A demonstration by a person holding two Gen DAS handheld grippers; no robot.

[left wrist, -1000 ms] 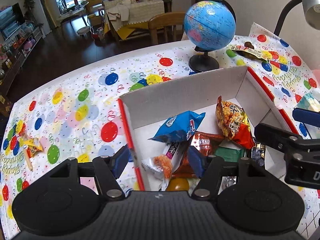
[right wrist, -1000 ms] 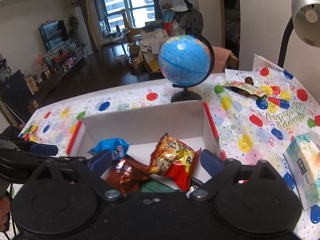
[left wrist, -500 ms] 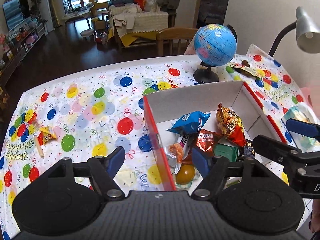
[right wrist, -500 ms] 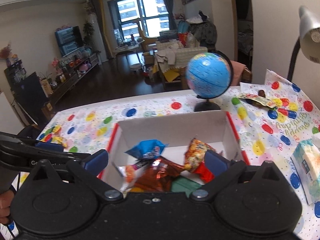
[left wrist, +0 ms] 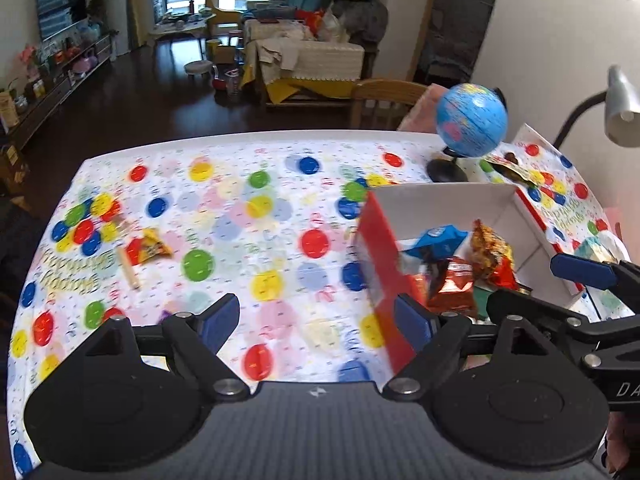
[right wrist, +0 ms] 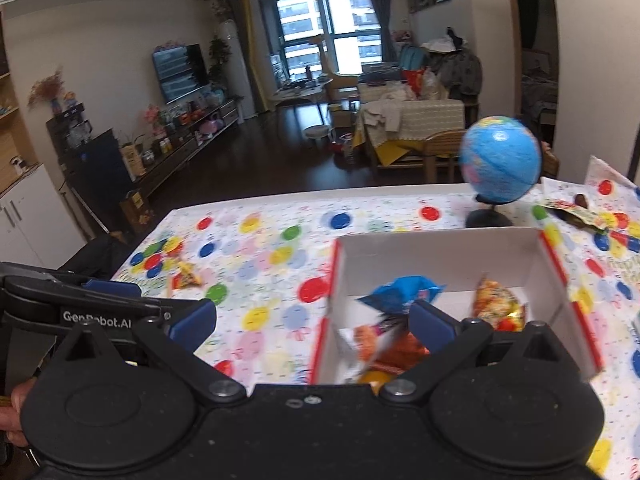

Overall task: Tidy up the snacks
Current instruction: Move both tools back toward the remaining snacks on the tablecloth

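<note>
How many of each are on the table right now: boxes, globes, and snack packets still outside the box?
Boxes: 1, the box
Globes: 1, the globe
Snack packets outside the box: 2, the red-yellow packet far left, and the flat wrapper beside the globe
Total: 4

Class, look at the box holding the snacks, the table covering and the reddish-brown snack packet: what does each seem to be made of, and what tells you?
Box: probably cardboard, matte white inside, red outside; thin, flat, stiff walls.
Table covering: likely thin plastic or paper sheet with a printed balloon pattern; it lies flat with a slight sheen.
Reddish-brown packet: seemingly metallised plastic film; crinkled, with bright glints.
</note>
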